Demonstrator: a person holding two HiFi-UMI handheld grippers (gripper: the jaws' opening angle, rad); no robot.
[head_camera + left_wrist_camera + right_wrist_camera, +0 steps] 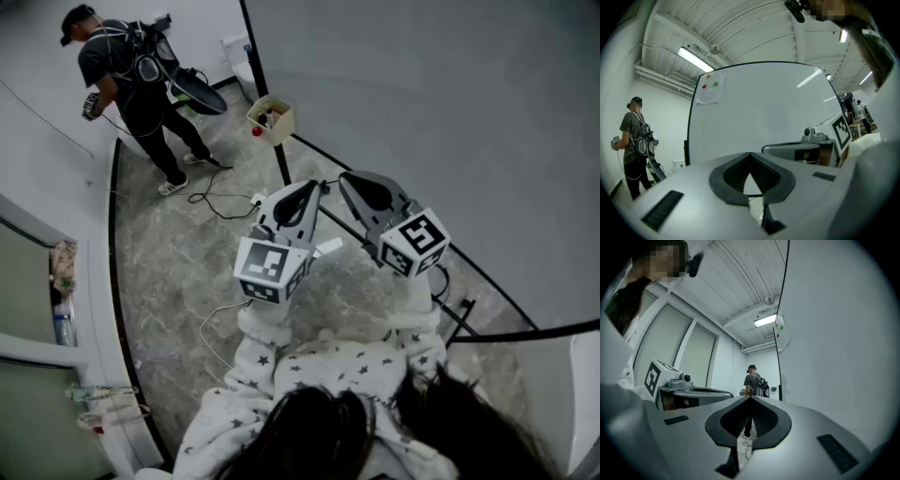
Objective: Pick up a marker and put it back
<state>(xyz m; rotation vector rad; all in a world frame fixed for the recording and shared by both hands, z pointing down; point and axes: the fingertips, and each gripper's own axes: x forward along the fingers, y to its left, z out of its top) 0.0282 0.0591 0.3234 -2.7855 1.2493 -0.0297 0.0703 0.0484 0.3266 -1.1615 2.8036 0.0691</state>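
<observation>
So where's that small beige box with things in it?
Head view, upper middle: the beige box sits on the floor beside the whiteboard and its dark edge, right of the standing person.

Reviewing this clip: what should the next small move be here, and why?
Probably open the right gripper. It and the left gripper are both shut on nothing before the whiteboard; no marker is in view yet, so neither could take one.
</observation>
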